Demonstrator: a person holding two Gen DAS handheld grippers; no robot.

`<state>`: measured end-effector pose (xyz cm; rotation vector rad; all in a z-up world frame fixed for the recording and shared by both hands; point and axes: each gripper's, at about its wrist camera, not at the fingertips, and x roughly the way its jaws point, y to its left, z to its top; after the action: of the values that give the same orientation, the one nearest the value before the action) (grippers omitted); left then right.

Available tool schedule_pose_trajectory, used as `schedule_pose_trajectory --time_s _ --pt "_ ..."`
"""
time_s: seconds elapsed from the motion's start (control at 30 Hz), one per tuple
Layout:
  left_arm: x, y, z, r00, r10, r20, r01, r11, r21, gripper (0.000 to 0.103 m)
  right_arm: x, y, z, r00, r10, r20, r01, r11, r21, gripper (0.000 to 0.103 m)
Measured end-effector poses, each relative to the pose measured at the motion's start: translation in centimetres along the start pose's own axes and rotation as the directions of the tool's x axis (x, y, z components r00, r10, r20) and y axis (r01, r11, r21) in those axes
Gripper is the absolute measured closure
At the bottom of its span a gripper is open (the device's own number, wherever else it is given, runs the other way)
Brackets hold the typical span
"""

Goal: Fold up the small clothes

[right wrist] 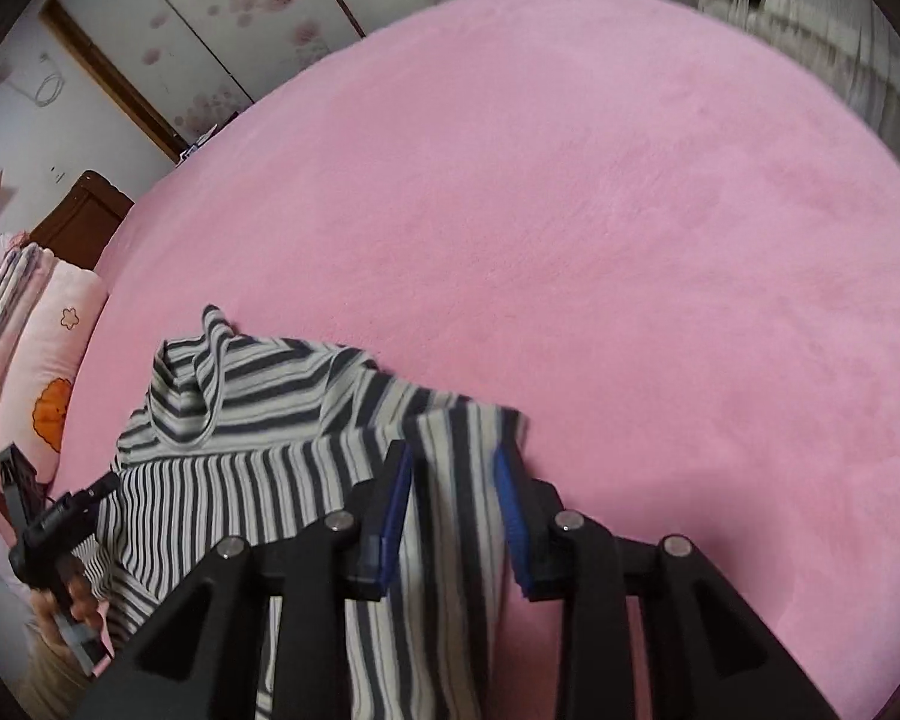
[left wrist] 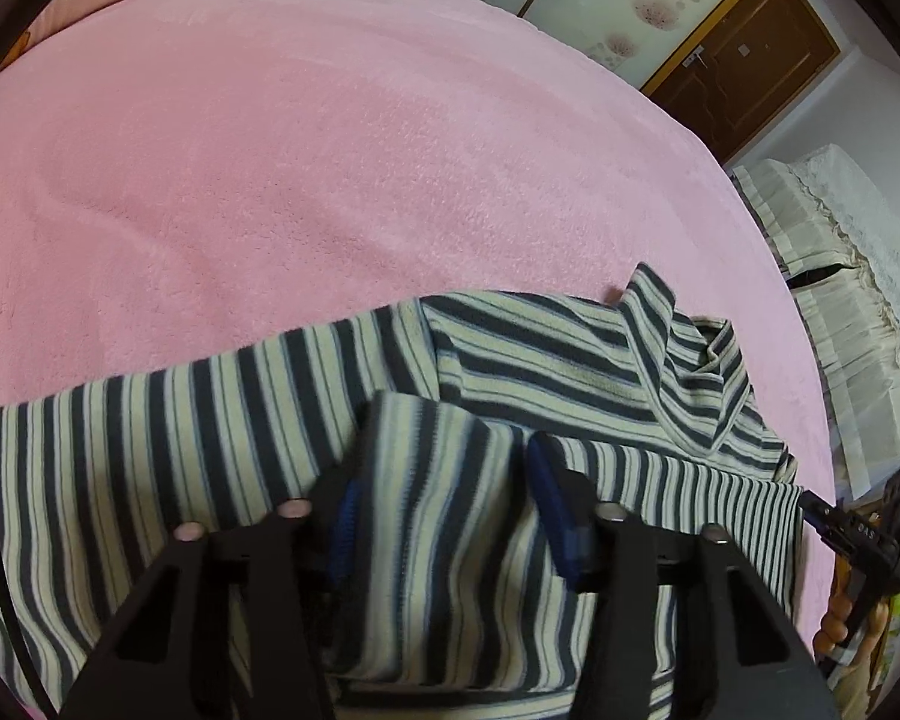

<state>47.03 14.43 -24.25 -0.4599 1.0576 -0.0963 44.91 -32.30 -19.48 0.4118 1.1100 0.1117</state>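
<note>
A small striped top (left wrist: 540,360) in cream and dark grey lies flat on the pink blanket (left wrist: 330,150), its turtleneck collar (left wrist: 690,372) pointing away to the right. A folded-over sleeve runs straight between the fingers of my left gripper (left wrist: 450,438). The jaws stand apart and the blue pads (left wrist: 555,510) show bare inner faces, so nothing is pinched. In the right wrist view the striped top (right wrist: 240,408) lies at lower left. My right gripper (right wrist: 450,456) hovers open over a blurred strip of its fabric, with the pads clear of the cloth.
The pink blanket (right wrist: 630,240) stretches wide beyond the garment. A flower-print pillow (right wrist: 48,360) lies by the wooden headboard (right wrist: 84,222). A covered sofa (left wrist: 840,300) stands off the bed's right edge. A hand (right wrist: 72,600) grips the other tool's handle.
</note>
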Motion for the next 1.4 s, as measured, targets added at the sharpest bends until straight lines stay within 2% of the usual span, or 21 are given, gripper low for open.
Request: schedule_pose_trajectory --time_s 0.13,0.27,0.33,0.37,0.4,0.57,0.67,0.73,0.77,0.8,0.87,1.03,1.2,1.4 --pt "0.2 0.5 0.1 1.000 -0.009 -0.004 0.009 1.000 -0.010 0.068 0.6 -0.4 -0.2 1.000 0.013 -0.015 -0.013 1.000 0.005 0.074" --pt "0.1 0.6 0.0 1.000 -0.012 0.000 0.012 1.000 -0.014 0.068 -0.9 -1.8 -0.1 0.999 0.021 0.025 -0.022 1.000 0.020 0.074" --pt "0.1 0.6 0.0 1.000 -0.008 0.000 0.008 1.000 -0.008 0.068 -1.2 -2.3 0.1 0.999 0.015 0.028 -0.015 1.000 0.025 0.067" --pt "0.2 0.6 0.0 1.000 -0.005 -0.001 0.005 1.000 -0.006 0.068 -1.2 -2.6 0.2 1.000 0.005 0.023 -0.006 1.000 0.026 0.059" --pt "0.1 0.7 0.0 1.000 -0.004 -0.001 0.004 1.000 -0.007 0.068 -1.2 -2.9 0.3 1.000 0.007 0.017 -0.007 1.000 0.027 0.057" --pt "0.4 0.5 0.0 1.000 0.009 0.001 -0.009 1.000 -0.008 0.068 0.3 -3.0 0.7 0.999 0.047 -0.018 -0.046 0.998 0.036 0.057" --pt "0.4 0.2 0.1 1.000 0.024 0.004 -0.024 1.000 -0.001 0.069 1.5 -2.7 0.9 0.999 0.033 -0.029 -0.033 0.999 0.032 0.057" --pt "0.4 0.1 0.1 0.999 0.038 0.008 -0.038 0.999 0.001 0.074 1.6 -2.4 0.9 1.000 0.019 -0.022 -0.019 1.000 0.021 0.063" --pt "0.3 0.1 0.1 0.999 0.047 0.012 -0.047 0.999 0.001 0.076 1.5 -2.4 0.9 1.000 0.009 -0.016 -0.009 1.000 0.009 0.090" --pt "0.3 0.0 0.1 0.998 0.056 0.015 -0.056 0.998 0.000 0.078 1.3 -2.3 0.9 1.000 0.004 -0.011 -0.004 1.000 0.000 0.097" --pt "0.3 -0.1 0.1 0.997 0.070 0.023 -0.070 0.998 0.000 0.080 0.3 -1.9 0.7 0.999 -0.040 0.035 0.041 0.998 -0.040 0.097" --pt "0.3 -0.7 0.0 0.993 0.107 0.044 -0.108 0.994 0.017 0.082 -1.9 -1.0 -0.2 0.979 -0.151 0.140 0.168 0.979 -0.114 0.098" --pt "0.6 -1.0 -0.2 0.989 0.130 0.064 -0.131 0.991 0.018 0.082 -1.8 -0.7 -0.9 0.945 -0.267 0.189 0.293 0.948 -0.126 0.098" --pt "1.5 -2.1 -1.0 0.975 0.195 0.103 -0.203 0.976 0.082 0.083 0.2 0.0 -2.1 0.898 -0.378 0.225 0.415 0.898 -0.148 0.098"
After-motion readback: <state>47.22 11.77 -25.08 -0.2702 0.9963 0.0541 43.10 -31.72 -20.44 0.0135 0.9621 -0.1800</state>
